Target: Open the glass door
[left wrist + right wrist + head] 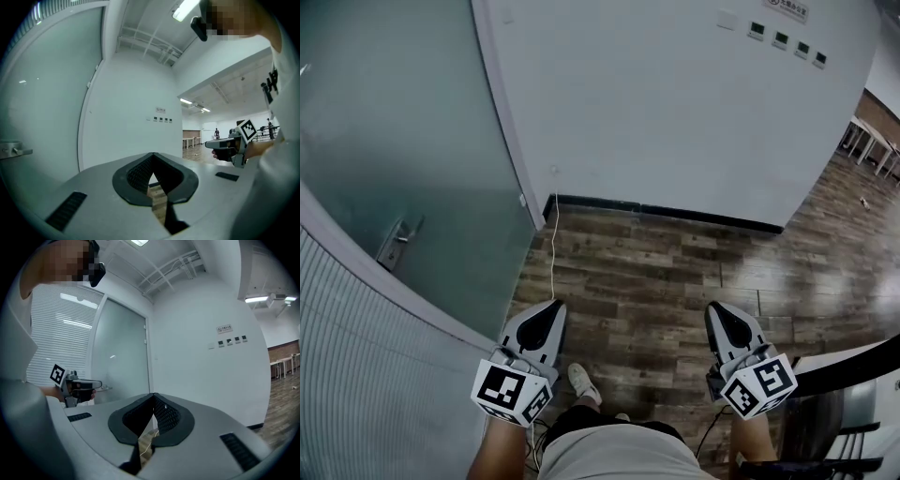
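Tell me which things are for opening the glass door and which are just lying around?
For the job: glass door, door handle, left gripper, right gripper, both shut and empty.
Just there: white cord down the wall, wall switches, far tables.

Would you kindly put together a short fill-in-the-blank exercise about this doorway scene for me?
1. The metal lever handle sits on the frosted ____ door.
2. The left gripper and the right gripper both have their jaws ____, with nothing between them.
3. The handle is touched by ____ gripper.
4. A thin white cable hangs down towards the ____ plank floor.
Missing words: glass; shut; neither; wooden.
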Demonstrator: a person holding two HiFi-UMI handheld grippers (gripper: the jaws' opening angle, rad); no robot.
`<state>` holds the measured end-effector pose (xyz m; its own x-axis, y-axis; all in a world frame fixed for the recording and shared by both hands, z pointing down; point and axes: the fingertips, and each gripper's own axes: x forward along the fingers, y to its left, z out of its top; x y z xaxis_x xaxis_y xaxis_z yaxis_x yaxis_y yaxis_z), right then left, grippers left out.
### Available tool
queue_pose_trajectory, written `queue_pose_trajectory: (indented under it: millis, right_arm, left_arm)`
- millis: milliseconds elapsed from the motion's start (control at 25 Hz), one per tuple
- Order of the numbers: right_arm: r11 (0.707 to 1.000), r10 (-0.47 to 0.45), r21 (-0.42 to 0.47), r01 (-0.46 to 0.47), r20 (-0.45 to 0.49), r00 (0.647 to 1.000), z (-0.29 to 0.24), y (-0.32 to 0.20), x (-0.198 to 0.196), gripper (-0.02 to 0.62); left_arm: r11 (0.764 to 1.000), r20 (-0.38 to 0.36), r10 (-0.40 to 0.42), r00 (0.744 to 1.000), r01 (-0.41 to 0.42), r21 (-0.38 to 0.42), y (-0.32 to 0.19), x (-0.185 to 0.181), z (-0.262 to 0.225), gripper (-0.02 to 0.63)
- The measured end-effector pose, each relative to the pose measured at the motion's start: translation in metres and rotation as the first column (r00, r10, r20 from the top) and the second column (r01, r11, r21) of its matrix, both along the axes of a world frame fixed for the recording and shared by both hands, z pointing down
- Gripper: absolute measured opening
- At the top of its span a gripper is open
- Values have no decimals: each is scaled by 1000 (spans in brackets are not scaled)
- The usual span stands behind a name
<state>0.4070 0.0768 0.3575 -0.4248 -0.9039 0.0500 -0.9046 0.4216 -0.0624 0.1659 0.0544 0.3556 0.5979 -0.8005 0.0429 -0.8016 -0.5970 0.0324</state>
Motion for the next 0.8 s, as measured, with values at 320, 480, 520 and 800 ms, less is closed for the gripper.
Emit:
queue_pose_trajectory:
  millis: [320,480,520,800]
  right_arm:
    - [995,-103,13,104,-38,994,-9,-104,-69,2]
    - [988,-149,22,150,-34,988,-16,-160,-108,0]
    - [986,-163,26,164,-33,986,-18,-173,-120,0]
    - [945,-323,46,324,-28,946,-17,-250,-221,0]
  left_arm:
    - [997,-20,-71,997,71,6,-94,-58,-5,0]
    - [992,-26,-126,992,126,19,-138,-100,-14,0]
    - [989,-28,-143,989,144,21,-148,-113,-16,0]
    - [949,-14,-314,949,314,41,-189,-214,-22,0]
